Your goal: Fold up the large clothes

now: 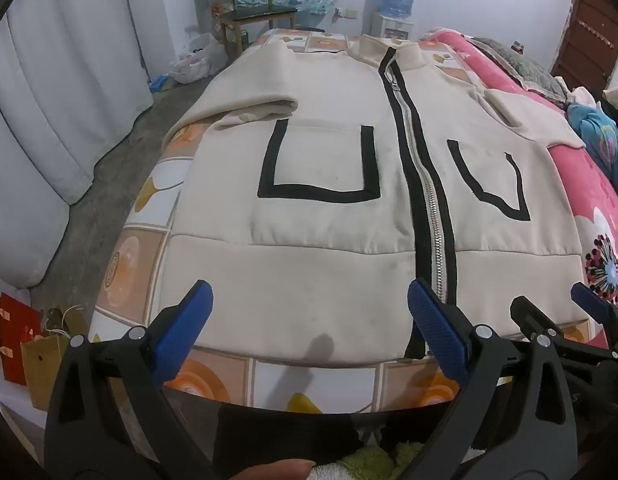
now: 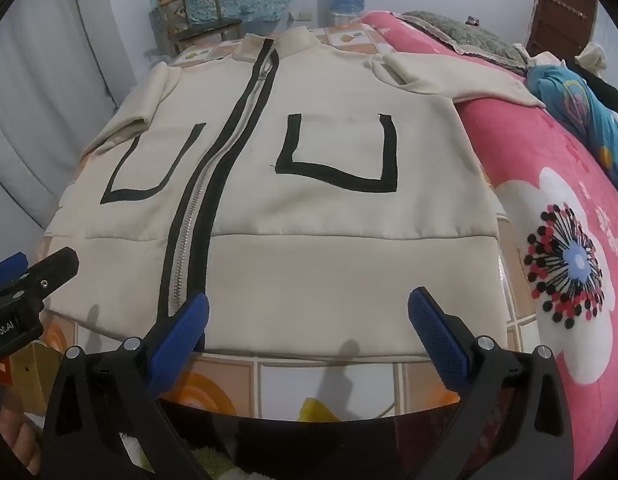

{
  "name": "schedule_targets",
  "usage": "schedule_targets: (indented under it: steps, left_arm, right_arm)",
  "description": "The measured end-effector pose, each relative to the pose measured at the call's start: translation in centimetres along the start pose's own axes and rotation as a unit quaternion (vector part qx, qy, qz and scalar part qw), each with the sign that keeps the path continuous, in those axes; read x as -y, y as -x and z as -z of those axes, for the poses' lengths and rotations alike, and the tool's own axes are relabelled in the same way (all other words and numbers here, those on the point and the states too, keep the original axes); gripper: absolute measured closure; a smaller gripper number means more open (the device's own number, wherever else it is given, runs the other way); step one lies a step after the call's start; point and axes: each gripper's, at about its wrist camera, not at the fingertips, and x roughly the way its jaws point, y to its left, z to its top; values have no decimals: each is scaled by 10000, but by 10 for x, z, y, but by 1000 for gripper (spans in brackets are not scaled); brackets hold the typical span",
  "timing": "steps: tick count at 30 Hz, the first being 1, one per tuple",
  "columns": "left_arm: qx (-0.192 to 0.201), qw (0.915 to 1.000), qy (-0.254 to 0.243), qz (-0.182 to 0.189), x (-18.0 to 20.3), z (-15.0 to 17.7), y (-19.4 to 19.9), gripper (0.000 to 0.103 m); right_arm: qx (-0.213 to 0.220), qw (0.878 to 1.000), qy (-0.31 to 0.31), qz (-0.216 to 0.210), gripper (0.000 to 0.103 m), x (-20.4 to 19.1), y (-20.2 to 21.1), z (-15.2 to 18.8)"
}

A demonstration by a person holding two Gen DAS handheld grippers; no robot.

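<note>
A cream zip-up jacket (image 1: 329, 216) (image 2: 309, 208) lies front up and flat on the bed, with its collar at the far end. It has black trim along the zipper and two pockets outlined in black. One sleeve (image 1: 245, 106) is doubled over at the left. The other sleeve (image 2: 449, 76) reaches onto the pink blanket. My left gripper (image 1: 309, 300) hovers open over the hem's left half, with nothing between its blue pads. My right gripper (image 2: 309, 304) hovers open over the hem to the right of the zipper. Each gripper shows in the other's view (image 1: 553, 302) (image 2: 41, 262).
The bed's tiled-pattern sheet (image 1: 141, 248) ends just in front of the hem. A pink flowered blanket (image 2: 569, 264) and blue bedding (image 2: 581, 108) lie to the right. A white curtain (image 1: 61, 112) and paper bags (image 1: 25, 344) are at the left. A wooden chair (image 1: 249, 8) and water dispenser (image 1: 395, 4) stand behind.
</note>
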Motion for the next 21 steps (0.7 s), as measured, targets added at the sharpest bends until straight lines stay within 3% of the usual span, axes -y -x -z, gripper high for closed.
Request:
schedule_targets:
  steps: [21]
  left_arm:
    - [-15,10000,-4,-6,0,-1,0,9]
  right_arm:
    - [-18,10000,24,-23,6,-4,1,-3]
